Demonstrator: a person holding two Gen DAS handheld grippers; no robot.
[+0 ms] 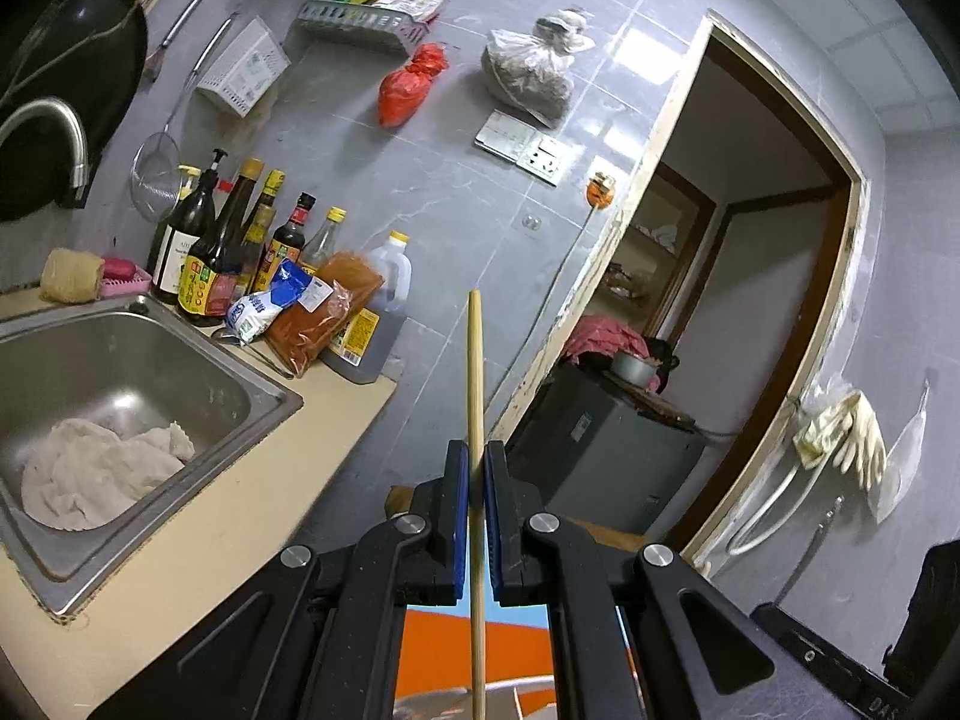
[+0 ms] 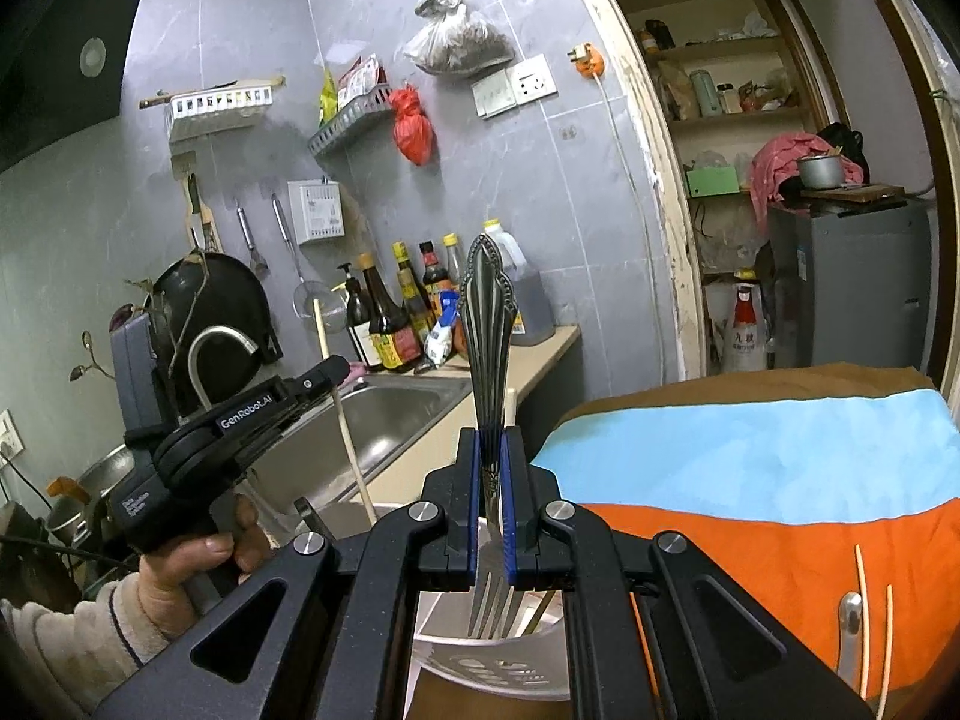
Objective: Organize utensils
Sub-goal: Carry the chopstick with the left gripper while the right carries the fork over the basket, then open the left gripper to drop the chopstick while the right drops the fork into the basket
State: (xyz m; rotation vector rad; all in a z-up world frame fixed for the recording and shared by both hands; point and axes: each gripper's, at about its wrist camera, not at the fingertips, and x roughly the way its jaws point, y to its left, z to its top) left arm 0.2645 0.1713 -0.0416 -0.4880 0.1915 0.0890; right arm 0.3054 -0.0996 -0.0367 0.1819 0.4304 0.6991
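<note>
Holding a fork [image 2: 487,360] upright in my right hand-held gripper [image 2: 492,468], tines straight above the white holder [image 2: 480,669] (almost in). Left hand-held gripper [image 1: 478,468] clamps a chopstick [image 1: 474,372] vertically, off to the holder's left, farther away.

Black claw [image 2: 492,516] with blue pads and silver screws, marked GenRobot.AI; fuzzy cream sleeve [image 2: 78,642].

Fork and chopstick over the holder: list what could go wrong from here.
1. The right gripper pinches the fork mid-handle on a narrow edge; it could pivot, and the tines may catch the white utensil holder.
2. The left gripper clamps a thin chopstick, which could slip or swing.
3. Both grippers sit close together; they might bump.
</note>
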